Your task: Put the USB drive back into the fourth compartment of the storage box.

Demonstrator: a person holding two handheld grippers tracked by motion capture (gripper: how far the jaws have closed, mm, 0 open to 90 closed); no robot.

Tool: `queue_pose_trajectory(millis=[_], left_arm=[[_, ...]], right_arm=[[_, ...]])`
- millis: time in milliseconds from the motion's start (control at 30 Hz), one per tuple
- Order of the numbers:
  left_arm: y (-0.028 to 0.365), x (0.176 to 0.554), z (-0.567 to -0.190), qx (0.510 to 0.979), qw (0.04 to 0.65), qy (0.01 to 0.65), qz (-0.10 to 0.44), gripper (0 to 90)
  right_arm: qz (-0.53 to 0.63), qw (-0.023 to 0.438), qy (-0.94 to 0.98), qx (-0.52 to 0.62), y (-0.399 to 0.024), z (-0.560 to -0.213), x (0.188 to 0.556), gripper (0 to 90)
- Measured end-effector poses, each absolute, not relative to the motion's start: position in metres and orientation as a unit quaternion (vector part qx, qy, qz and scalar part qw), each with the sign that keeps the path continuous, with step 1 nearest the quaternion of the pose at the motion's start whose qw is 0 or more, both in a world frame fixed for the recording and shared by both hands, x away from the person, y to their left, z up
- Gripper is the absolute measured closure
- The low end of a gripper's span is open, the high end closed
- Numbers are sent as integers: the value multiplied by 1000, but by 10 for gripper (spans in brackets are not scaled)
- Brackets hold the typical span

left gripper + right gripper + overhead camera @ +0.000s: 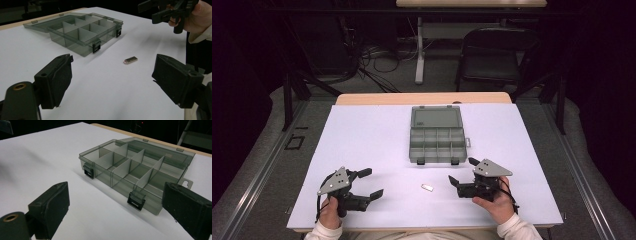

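both grippers — left gripper and right gripper — stand apart and empty near the open box, the small metal piece lying flat on the tabletop just before the box — it could likely skid from a shallow pinch.

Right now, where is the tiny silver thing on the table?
The small silver metal piece lies flat on the white table, in front of the open compartment box, between the left gripper and the right gripper.
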State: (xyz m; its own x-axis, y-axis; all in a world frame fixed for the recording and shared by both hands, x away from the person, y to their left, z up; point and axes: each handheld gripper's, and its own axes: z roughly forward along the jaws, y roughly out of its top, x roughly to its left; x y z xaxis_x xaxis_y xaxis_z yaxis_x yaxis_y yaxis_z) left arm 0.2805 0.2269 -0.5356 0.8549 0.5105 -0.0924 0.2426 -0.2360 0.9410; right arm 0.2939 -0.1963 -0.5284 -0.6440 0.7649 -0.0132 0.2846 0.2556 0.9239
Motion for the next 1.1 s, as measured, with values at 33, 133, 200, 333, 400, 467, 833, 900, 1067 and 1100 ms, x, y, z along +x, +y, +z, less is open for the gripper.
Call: queue_pose_trajectory(millis=[33, 133, 200, 333, 400, 467, 833, 900, 1067, 1100], left_arm=[[227, 281, -536, 777, 569, 243, 118, 157], [227, 281, -536, 778, 568, 242, 118, 157], [227, 281, -536, 778, 569, 241, 117, 157], [227, 281, -536, 778, 568, 242, 116, 157], [226, 281, -536, 778, 568, 242, 117, 157], [226, 280, -536, 780, 565, 241, 118, 157], [226, 280, -536, 781, 565, 241, 117, 157], [225, 280, -536, 781, 564, 241, 117, 157], [225, 280, -536, 780, 566, 241, 117, 157], [225, 280, -536, 780, 564, 243, 118, 157]], right_arm=[[502, 239, 755, 347, -196, -528, 294, 76], [501, 233, 759, 345, -196, -528, 294, 76], [501, 229, 761, 342, -196, -528, 294, 77], [499, 219, 767, 339, -196, -527, 295, 95], [498, 218, 770, 335, -195, -527, 295, 95], [496, 218, 773, 331, -193, -526, 295, 95], [468, 217, 795, 320, -178, -527, 298, 144], [469, 216, 794, 320, -177, -527, 298, 146], [471, 208, 797, 316, -174, -526, 300, 259], [471, 204, 798, 316, -174, -526, 300, 276]])
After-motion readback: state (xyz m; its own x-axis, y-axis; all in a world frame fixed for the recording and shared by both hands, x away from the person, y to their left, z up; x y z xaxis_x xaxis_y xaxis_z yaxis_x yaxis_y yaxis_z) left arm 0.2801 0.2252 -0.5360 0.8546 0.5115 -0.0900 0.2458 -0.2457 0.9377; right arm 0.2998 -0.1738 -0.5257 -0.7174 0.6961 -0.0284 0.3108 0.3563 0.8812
